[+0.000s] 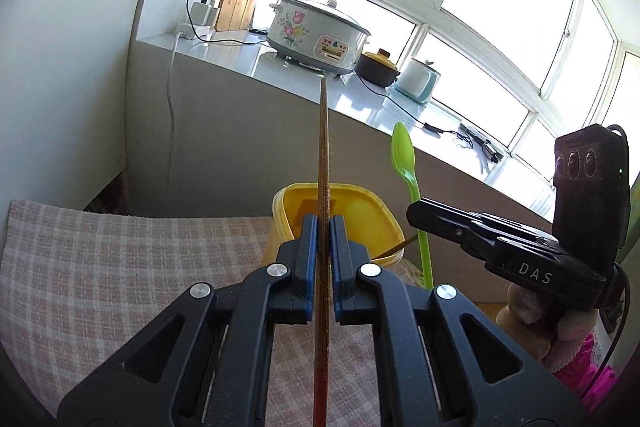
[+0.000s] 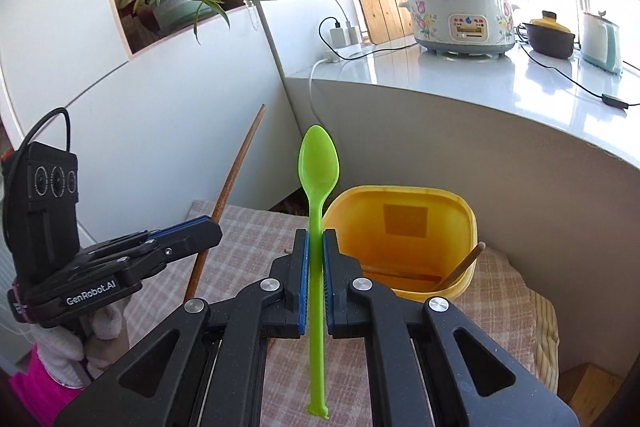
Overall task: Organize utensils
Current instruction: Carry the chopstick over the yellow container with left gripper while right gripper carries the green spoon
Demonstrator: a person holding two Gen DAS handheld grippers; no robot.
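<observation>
Chopstick (image 1: 323,163) clamped upright between pads of left gripper (image 1: 323,227), jaws closed onto it, tip above yellow container (image 1: 360,211), lower red end cut off at frame bottom; seen edge-on in left view, so width hard to judge; in right view same chopstick (image 2: 236,171) visible as long brown stick left of container, mid-part hidden behind left gripper (image 2: 192,233). Green spoon (image 2: 318,195) pinched by handle in right gripper (image 2: 315,251), jaws tight on it, bowl up, just left of container (image 2: 404,203) rim; in left view spoon (image 1: 412,183) right of container, handle partly hidden by right gripper (image 1: 424,213). Second wooden utensil (image 2: 460,269) leaning inside container, clear in right view; only a sliver (image 1: 394,249) in left view. Container on checked cloth (image 1: 140,267); its left wall hidden behind left gripper in left view. Rice cooker (image 2: 460,19) on counter beyond container.
</observation>
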